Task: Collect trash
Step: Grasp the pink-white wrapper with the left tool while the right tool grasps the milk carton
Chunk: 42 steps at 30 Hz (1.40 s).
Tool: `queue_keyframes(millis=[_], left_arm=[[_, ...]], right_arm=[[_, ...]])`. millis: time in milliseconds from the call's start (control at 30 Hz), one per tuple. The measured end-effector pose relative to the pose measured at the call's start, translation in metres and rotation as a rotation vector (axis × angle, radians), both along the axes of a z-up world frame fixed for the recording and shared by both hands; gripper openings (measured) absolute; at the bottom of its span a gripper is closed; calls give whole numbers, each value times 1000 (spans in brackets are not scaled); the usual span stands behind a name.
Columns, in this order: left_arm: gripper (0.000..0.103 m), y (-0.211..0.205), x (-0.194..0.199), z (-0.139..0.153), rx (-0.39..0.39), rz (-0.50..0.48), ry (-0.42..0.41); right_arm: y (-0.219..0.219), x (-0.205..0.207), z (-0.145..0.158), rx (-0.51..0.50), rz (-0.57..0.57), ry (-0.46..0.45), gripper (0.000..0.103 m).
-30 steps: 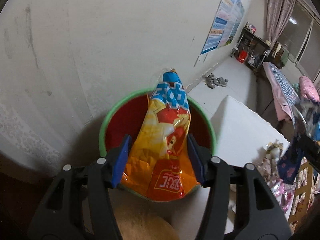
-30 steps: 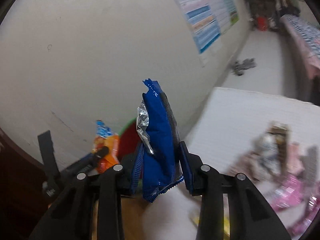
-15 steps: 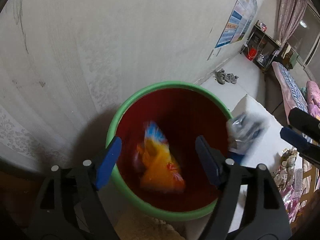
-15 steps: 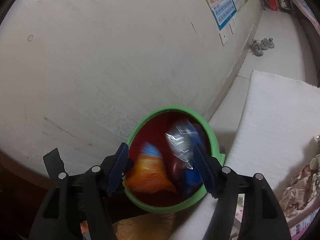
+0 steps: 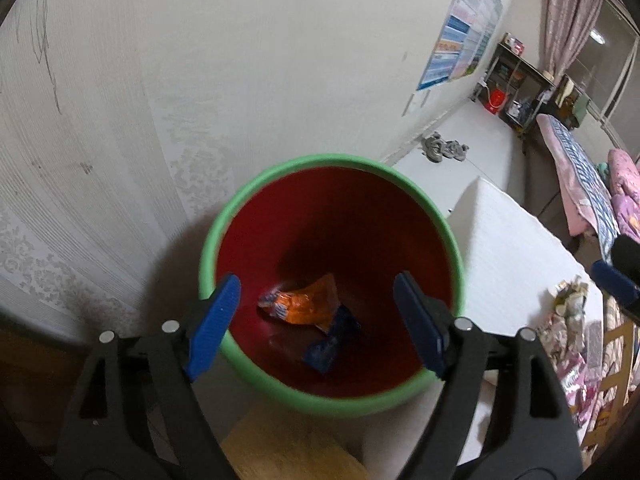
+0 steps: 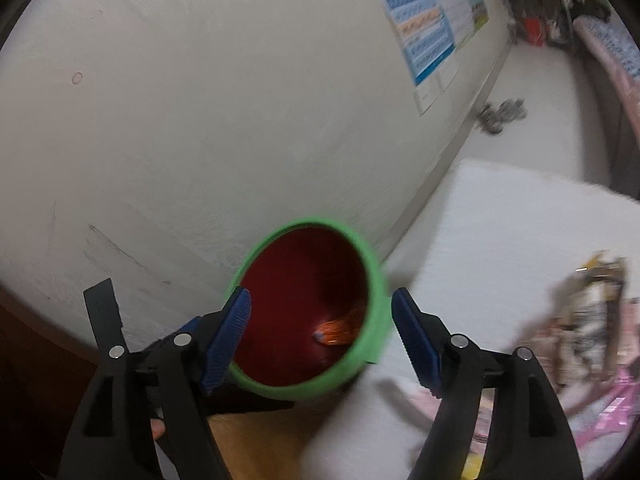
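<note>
The wall (image 5: 200, 60) is the biggest thing, pale and wide. The bin (image 5: 280, 390) stands right against it. A poster (image 5: 460, 36) hangs on the wall, far past the bin. A bed (image 5: 580, 176) with a pink cover is far from the bin, at the other side of the room.

A white mat (image 5: 508, 248) lies just beside the bin, on its right. More wrappers (image 5: 572, 312) lie in a heap at the far edge of the mat, well apart from the bin. A pair of shoes (image 5: 444, 148) sits on the floor past the bin, near the wall.

The bin has a green rim and is red inside. The left gripper (image 5: 316, 320) hangs over it. Its jaws are wide apart and have just been opening, with nothing between them. The right gripper (image 6: 320, 336) is also above the bin, a bit to the mat side. Its jaws are apart too and have just been opening, and they hold nothing.

At the bottom of the bin lies the orange bag (image 5: 304, 304). The blue bag (image 5: 332, 340) lies there too, touching the orange bag.
</note>
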<state>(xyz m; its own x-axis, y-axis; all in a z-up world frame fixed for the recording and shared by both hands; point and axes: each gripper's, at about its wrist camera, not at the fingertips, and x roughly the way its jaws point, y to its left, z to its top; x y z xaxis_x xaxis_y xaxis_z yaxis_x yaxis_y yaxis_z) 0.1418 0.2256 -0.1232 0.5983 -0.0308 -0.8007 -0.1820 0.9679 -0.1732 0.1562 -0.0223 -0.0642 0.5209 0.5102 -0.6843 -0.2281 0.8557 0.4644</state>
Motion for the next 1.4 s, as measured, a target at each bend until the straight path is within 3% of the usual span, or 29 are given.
queue_keyframes(millis=[233, 400, 600, 733, 867, 933, 1067, 1100, 1233, 1400], left_arm=[[79, -55, -27, 1, -73, -98, 27], [83, -107, -39, -14, -222, -186, 106], [84, -153, -24, -39, -303, -180, 201], [83, -173, -11, -50, -296, -161, 243], [66, -186, -1, -59, -284, -148, 286], [47, -189, 0, -63, -289, -145, 296], [34, -195, -2, -59, -284, -175, 285], [23, -197, -3, -57, -285, -188, 281], [20, -200, -4, -37, -263, -224, 236], [20, -200, -19, 6, -233, -300, 141]], right_arm=[[-64, -52, 5, -142, -108, -56, 73], [-96, -97, -21, -229, -164, -18, 74], [-129, -142, -47, -224, -238, 34, 74], [-152, -162, -55, -203, -280, 51, 74], [-169, -174, -54, -170, -326, 57, 74], [-176, -179, -54, -154, -344, 54, 74], [-189, -185, -54, -133, -372, 52, 74], [-191, -185, -55, -129, -376, 53, 74], [-204, -178, -53, -125, -388, 45, 74], [-248, -139, -45, -113, -427, 41, 74]])
